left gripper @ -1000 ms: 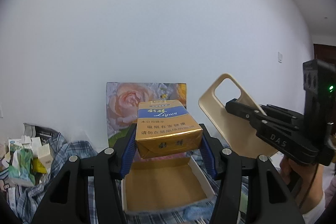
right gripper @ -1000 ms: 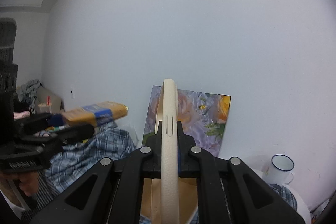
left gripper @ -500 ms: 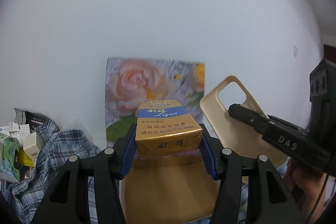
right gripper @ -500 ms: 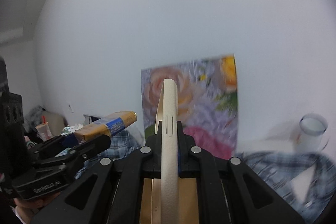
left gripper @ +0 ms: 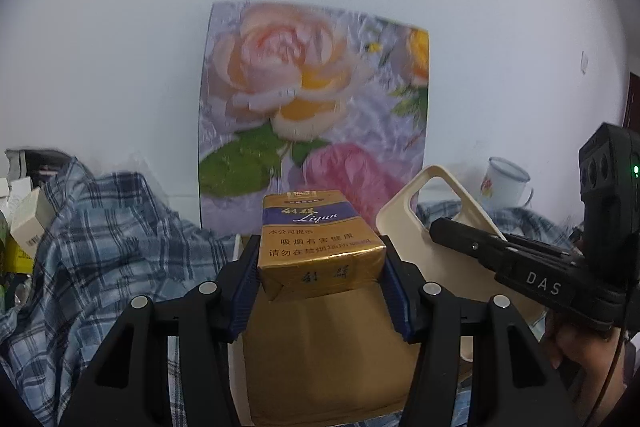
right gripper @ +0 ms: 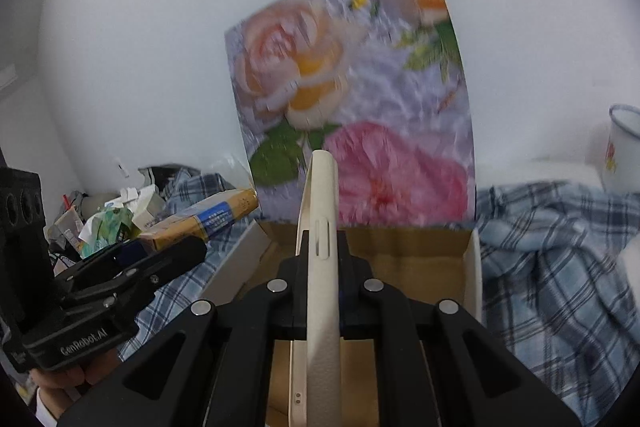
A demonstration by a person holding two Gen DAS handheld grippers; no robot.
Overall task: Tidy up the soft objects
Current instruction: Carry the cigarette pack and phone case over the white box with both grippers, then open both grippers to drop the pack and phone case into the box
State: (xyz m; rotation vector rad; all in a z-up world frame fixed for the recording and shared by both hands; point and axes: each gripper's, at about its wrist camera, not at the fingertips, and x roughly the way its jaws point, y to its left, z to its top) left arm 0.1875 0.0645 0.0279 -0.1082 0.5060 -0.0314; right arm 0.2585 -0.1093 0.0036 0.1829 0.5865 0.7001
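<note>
My left gripper is shut on a gold and blue cigarette pack, held just above an open cardboard box. My right gripper is shut on the edge of a cream phone case, held upright over the same box. The phone case also shows in the left wrist view, to the right of the pack, with the right gripper clamped on it. The pack and left gripper show at left in the right wrist view.
A flower picture leans on the white wall behind the box. A blue plaid cloth covers the surface around it. Small cartons and packets are piled at far left. A white enamel mug stands at right.
Both grippers have tilted down and moved closer to the box and the flower picture, each still holding its object. The mug has come into the left wrist view.
</note>
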